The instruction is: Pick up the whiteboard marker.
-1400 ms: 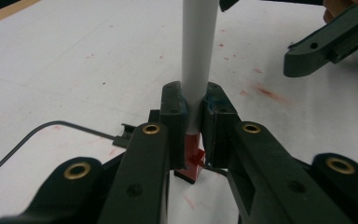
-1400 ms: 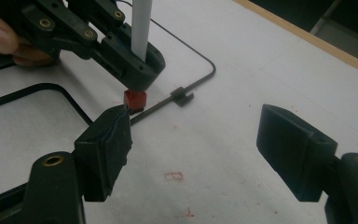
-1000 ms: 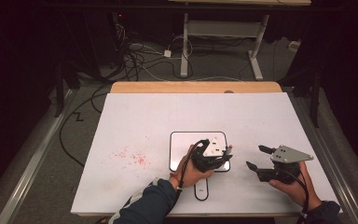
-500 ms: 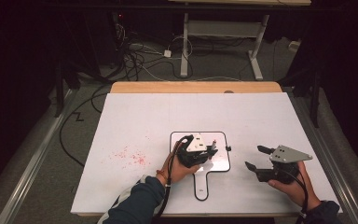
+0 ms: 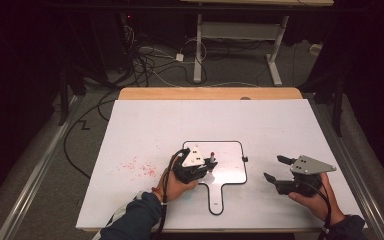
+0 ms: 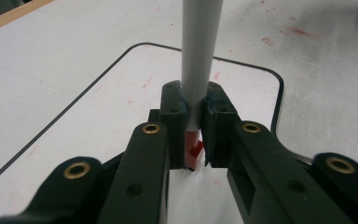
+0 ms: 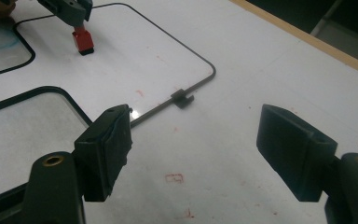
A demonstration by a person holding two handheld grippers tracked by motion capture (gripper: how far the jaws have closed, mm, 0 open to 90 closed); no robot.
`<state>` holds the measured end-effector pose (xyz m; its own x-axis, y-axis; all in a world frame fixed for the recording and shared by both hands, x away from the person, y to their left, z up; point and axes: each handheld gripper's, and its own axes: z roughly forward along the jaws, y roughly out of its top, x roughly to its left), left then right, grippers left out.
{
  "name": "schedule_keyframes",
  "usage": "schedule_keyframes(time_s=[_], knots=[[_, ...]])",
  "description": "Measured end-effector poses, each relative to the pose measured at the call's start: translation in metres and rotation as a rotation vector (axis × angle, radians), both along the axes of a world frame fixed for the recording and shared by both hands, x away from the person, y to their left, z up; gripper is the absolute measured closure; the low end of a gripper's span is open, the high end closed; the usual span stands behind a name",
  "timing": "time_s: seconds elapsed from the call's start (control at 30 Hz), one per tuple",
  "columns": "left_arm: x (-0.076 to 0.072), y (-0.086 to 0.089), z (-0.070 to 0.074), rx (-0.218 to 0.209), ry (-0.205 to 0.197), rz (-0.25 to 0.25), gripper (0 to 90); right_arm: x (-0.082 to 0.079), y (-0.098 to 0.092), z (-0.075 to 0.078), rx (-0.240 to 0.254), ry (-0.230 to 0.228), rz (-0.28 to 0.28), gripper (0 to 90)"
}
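Left gripper (image 5: 211, 165) slid left across the small whiteboard (image 5: 230, 150), pinching a grey marker (image 6: 196, 70) w/ red tip, held upright on the board. Lots of bare white table (image 5: 145, 125) lies to the left. Right gripper (image 5: 275, 169), jaws spread, sits apart near the table's right edge.

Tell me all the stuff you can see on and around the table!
Marker: one, white barrel, red end, clamped in the left tool.
Small whiteboard: one, white, black-edged, with handle, near the table's front middle.
Table: one, white top, wooden far edge.
Red smudges: many, left of the whiteboard.
Cables: several, on the floor behind.
Left tool: one, black, shut on the marker.
Right tool: one, black, open, over the table.
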<state>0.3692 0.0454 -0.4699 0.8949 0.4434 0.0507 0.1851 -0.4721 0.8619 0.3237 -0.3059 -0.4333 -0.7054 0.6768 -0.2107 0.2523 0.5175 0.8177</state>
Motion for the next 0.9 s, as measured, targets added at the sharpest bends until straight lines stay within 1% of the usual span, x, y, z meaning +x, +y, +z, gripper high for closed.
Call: schedule_keyframes(time_s=[0.1,0.2,0.27,0.43,0.5,0.57,0.63,0.73,0.83,0.9], knots=[[-0.001,0.007,0.000,0.011,-0.006,0.012,78.7,0.000,0.001,0.000,-0.001,-0.001,0.006,26.8],[0.000,0.007,-0.001,-0.005,0.002,0.019,78.8,0.000,0.002,-0.001,-0.002,0.001,0.007,26.9],[0.001,0.001,0.000,-0.003,0.004,0.018,78.8,0.001,0.002,-0.001,-0.007,-0.001,0.010,26.8],[0.001,-0.022,0.002,0.005,0.004,-0.016,78.8,0.001,0.003,-0.002,-0.011,0.002,0.015,26.8],[0.002,-0.030,0.002,0.010,-0.002,-0.028,78.8,0.001,0.003,-0.003,-0.013,0.006,0.014,26.8],[0.003,-0.036,0.002,0.005,-0.002,-0.037,78.8,0.000,0.004,-0.003,-0.012,0.007,0.017,26.8],[0.003,-0.039,0.003,0.015,-0.012,-0.039,78.8,0.000,0.004,-0.003,-0.014,0.008,0.018,26.8],[0.004,-0.034,0.003,0.021,-0.003,-0.028,78.8,0.000,0.003,-0.003,-0.013,0.008,0.017,26.8],[0.004,-0.019,0.004,0.016,0.019,0.002,78.8,-0.001,0.002,-0.003,-0.014,0.004,0.014,26.9],[0.003,-0.009,0.003,0.017,0.024,0.021,78.8,-0.001,0.001,-0.002,-0.011,0.002,0.014,26.8]])
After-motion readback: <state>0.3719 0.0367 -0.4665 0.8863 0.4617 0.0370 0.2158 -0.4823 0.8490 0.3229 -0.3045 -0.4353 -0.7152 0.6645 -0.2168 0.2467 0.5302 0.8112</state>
